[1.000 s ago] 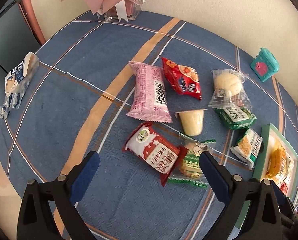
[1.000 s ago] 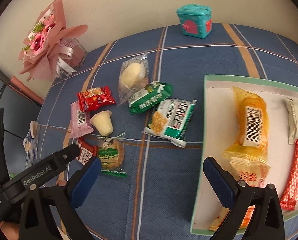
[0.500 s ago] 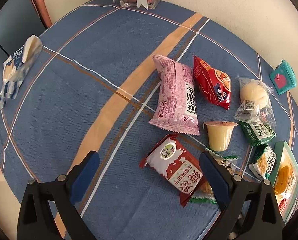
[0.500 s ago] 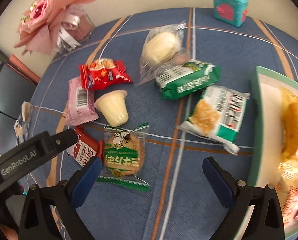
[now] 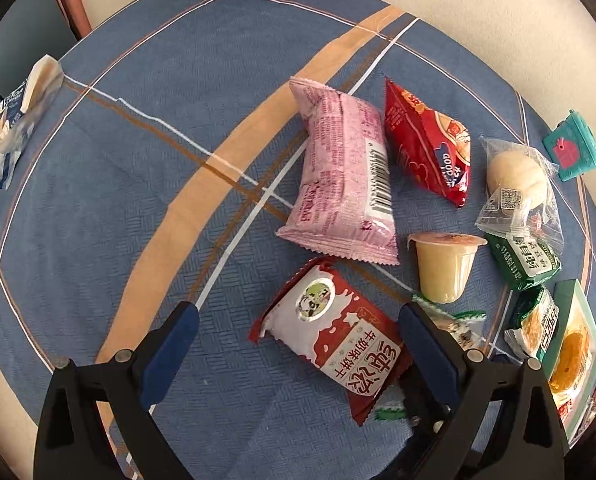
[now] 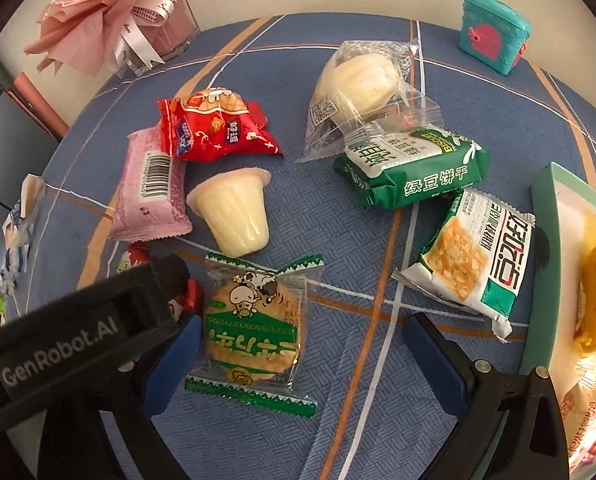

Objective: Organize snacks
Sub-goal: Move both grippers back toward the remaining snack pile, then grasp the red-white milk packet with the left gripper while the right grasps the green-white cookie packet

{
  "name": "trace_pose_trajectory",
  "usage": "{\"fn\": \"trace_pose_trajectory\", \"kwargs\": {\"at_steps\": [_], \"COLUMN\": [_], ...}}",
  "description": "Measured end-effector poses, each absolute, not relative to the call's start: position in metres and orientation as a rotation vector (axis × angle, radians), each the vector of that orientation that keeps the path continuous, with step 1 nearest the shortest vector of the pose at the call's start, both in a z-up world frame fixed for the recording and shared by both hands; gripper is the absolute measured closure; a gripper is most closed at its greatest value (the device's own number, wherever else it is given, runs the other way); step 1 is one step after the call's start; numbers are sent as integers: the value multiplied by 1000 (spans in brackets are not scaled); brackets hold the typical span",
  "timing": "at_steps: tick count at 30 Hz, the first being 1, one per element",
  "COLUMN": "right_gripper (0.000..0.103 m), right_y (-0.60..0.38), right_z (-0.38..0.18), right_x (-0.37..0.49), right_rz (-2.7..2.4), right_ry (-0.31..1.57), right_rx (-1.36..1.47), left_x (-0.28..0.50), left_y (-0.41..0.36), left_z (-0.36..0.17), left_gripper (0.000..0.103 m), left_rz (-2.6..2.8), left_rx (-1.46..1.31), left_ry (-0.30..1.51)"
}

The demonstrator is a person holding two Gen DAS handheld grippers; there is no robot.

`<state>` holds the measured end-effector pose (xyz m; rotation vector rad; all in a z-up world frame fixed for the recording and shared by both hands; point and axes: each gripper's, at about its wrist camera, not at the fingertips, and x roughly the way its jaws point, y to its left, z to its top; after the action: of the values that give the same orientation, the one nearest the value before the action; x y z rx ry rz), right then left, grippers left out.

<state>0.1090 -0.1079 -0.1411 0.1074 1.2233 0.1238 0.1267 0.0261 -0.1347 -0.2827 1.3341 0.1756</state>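
My left gripper (image 5: 296, 326) is open, with a red-and-white milk snack packet (image 5: 330, 336) lying between its fingers on the blue cloth. My right gripper (image 6: 302, 340) is open around a green-edged round cookie packet (image 6: 254, 328). Beyond lie a pink packet (image 5: 342, 176) (image 6: 150, 188), a red packet (image 5: 430, 148) (image 6: 214, 128), a jelly cup (image 5: 444, 266) (image 6: 234, 210), a clear-wrapped bun (image 6: 358, 76), a green biscuit packet (image 6: 414, 168) and a white-green packet (image 6: 478, 252). The green-rimmed tray (image 6: 542, 248) at the right holds several snacks.
A pink bouquet in a glass vase (image 6: 110, 16) stands at the back. A teal toy box (image 6: 494, 32) sits by the wall. A blue-white wrapper (image 5: 14, 120) lies at the table's left edge. The left gripper's body (image 6: 78, 320) crosses the right wrist view.
Both grippers have moved forward and down toward the snacks. The milk packet now lies between the left fingers and the cookie packet between the right fingers. Both stay open.
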Motion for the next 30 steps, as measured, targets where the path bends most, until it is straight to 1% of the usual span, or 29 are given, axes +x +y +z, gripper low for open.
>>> {"fn": "trace_pose_trajectory", "kwargs": {"at_steps": [2, 4, 5, 7, 10, 12, 14, 15, 16, 17, 19, 20, 22, 24, 26, 30], "right_gripper": [9, 22, 25, 34, 41, 42, 44, 45, 49, 51, 51, 51, 51, 51, 51, 51], "right_y": [-112, -116, -117, -122, -129, -130, -129, -128, -126, -125, -121, -119, -120, -121, -129, -142], "right_z": [-138, -136, -136, -135, -134, -134, -134, -133, -133, -133, -133, -134, -133, -132, -125, -107], "right_x": [106, 104, 103, 102, 101, 102, 102, 102, 103, 103, 103, 104, 105, 105, 101, 96], "right_rz": [120, 102, 95, 90, 87, 89, 91, 94, 98, 101, 101, 102, 106, 111, 117, 130], "right_ry": [1223, 1222, 1222, 1221, 1222, 1222, 1219, 1217, 1213, 1212, 1212, 1212, 1216, 1217, 1208, 1179], "right_rx": [108, 86, 78, 81, 92, 91, 80, 74, 69, 66, 68, 69, 76, 84, 93, 104], "left_x": [122, 119, 118, 116, 113, 112, 110, 110, 109, 109, 108, 108, 107, 107, 109, 110], "left_y": [31, 38, 40, 45, 51, 52, 49, 48, 47, 42, 38, 36, 32, 27, 23, 18], "left_z": [-135, -138, -139, -143, -151, -151, -149, -148, -146, -141, -138, -136, -133, -129, -127, -103], "left_gripper": [3, 3, 3, 3, 3, 3, 8, 14, 23, 28, 55, 58, 61, 62, 62, 62], "left_rz": [193, 204, 207, 223, 238, 239, 232, 224, 216, 212, 193, 181, 177, 175, 174, 166], "left_rx": [-280, -292, -302, -313, -333, -329, -326, -329, -325, -318, -309, -310, -304, -298, -300, -313], "left_ry": [1336, 1343, 1348, 1362, 1381, 1377, 1364, 1357, 1352, 1346, 1335, 1332, 1329, 1327, 1322, 1291]}}
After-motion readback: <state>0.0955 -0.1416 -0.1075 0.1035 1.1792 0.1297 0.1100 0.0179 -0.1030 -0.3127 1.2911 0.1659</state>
